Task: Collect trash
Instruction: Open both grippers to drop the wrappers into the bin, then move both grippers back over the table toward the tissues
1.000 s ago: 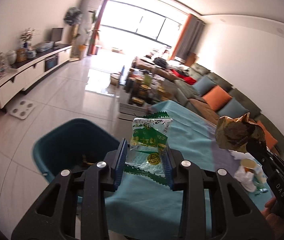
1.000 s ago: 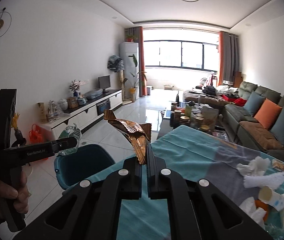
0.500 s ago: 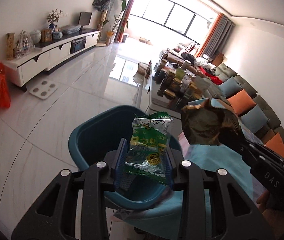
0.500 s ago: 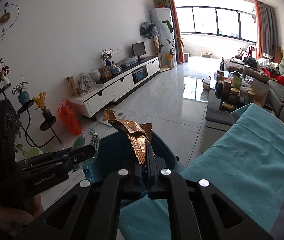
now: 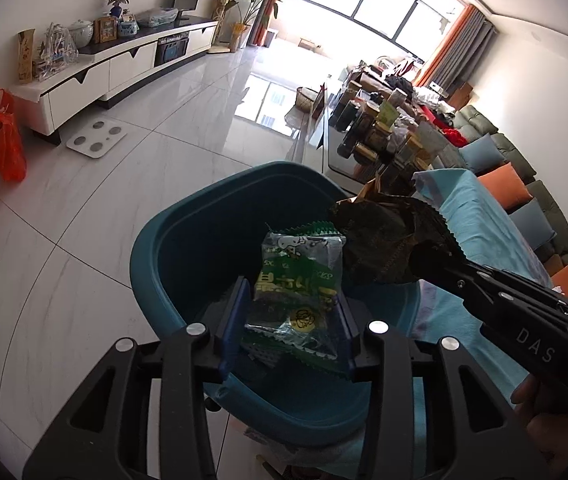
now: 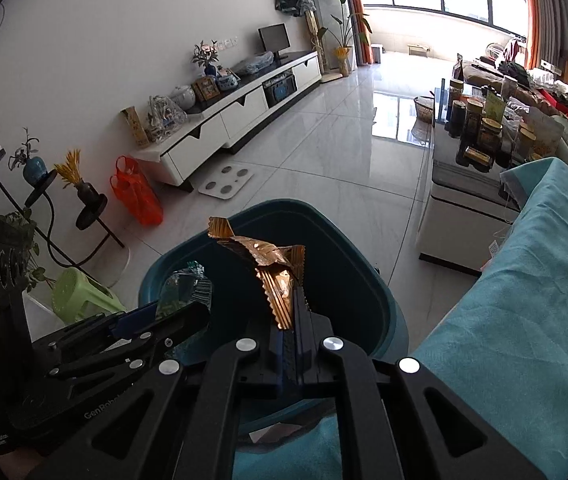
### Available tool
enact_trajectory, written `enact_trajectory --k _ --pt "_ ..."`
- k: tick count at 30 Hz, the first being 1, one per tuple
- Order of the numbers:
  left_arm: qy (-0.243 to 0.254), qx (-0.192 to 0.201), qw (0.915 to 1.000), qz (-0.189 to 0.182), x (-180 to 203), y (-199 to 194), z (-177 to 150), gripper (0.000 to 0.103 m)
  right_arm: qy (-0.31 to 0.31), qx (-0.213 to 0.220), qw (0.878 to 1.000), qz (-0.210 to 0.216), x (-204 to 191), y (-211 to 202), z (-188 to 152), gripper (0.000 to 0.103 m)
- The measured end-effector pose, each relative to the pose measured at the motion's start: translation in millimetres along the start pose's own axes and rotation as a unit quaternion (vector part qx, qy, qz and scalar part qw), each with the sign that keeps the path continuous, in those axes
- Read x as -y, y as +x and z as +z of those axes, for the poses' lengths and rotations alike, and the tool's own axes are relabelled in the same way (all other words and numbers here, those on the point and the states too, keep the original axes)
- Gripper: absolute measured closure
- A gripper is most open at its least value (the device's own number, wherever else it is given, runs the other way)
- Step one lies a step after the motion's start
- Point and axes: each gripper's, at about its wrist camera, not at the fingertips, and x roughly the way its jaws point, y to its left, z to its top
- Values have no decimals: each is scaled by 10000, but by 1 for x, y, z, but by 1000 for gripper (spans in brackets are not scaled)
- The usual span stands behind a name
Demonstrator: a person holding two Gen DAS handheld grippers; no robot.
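Note:
My left gripper (image 5: 290,308) is shut on a green snack packet (image 5: 300,280) and holds it over the open teal trash bin (image 5: 171,240). My right gripper (image 6: 294,312) is shut on a crumpled gold-brown wrapper (image 6: 271,264), also held above the teal trash bin (image 6: 368,280). In the left wrist view the gold-brown wrapper (image 5: 384,240) hangs just right of the green packet. In the right wrist view the left gripper (image 6: 179,312) and its green packet (image 6: 183,284) sit at the bin's left rim.
A table with a teal cloth (image 6: 524,300) stands right of the bin. A low glass coffee table (image 6: 472,184) with jars lies beyond. A white TV cabinet (image 6: 235,116), an orange bag (image 6: 135,196), a floor scale (image 6: 225,180) and a green stool (image 6: 79,292) are at the left.
Both grippers have swung left from over the table to above the bin and tilted downward. Each keeps its wrapper.

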Motion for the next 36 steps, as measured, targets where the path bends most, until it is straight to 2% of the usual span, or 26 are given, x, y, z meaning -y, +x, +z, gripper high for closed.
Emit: enact_trajectory --k 4,6,8,9,10,12,14,19,20,21,26,30,36 --pt "77 -35 9999 78 6 8 0 60 141 -41 9999 36 2 3 -1 95" --pt "101 -48 9999 111 11 10 -2 54 171 -65 9998 37 4 3 0 84" --pt "88 0 9999 143 14 7 -4 45 204 -34 9998 36 6 2 0 76" --pt "95 21 9998 166 14 7 -4 36 223 -3 9997 34 7 1 -1 76" --pt "76 40 9998 169 15 6 -3 31 248 30 9997 22 10 0 0 76" --pt "79 74 9998 154 16 4 -2 28 290 152 9995 45 14 -5 -1 74" --pt "106 128 9998 147 16 1 0 18 337 290 9990 16 19 -15 -2 72" --pt "116 296 9995 41 28 -16 4 11 444 718 9964 34 28 -45 -7 66" --pt "135 362 9993 14 29 -21 4 6 447 824 9956 20 30 -52 -8 62" --pt "164 446 9989 7 33 -27 4 6 429 947 9946 -9 31 -60 -10 55" --pt "338 913 9951 -169 56 -64 3 6 308 1574 9866 -303 35 -102 -26 32" --pt "423 1297 9904 -241 73 -92 0 6 297 1949 9795 -422 41 -129 -37 21" --pt "567 1839 9806 -374 102 -129 -5 5 326 2390 9681 -673 52 -164 -54 12"
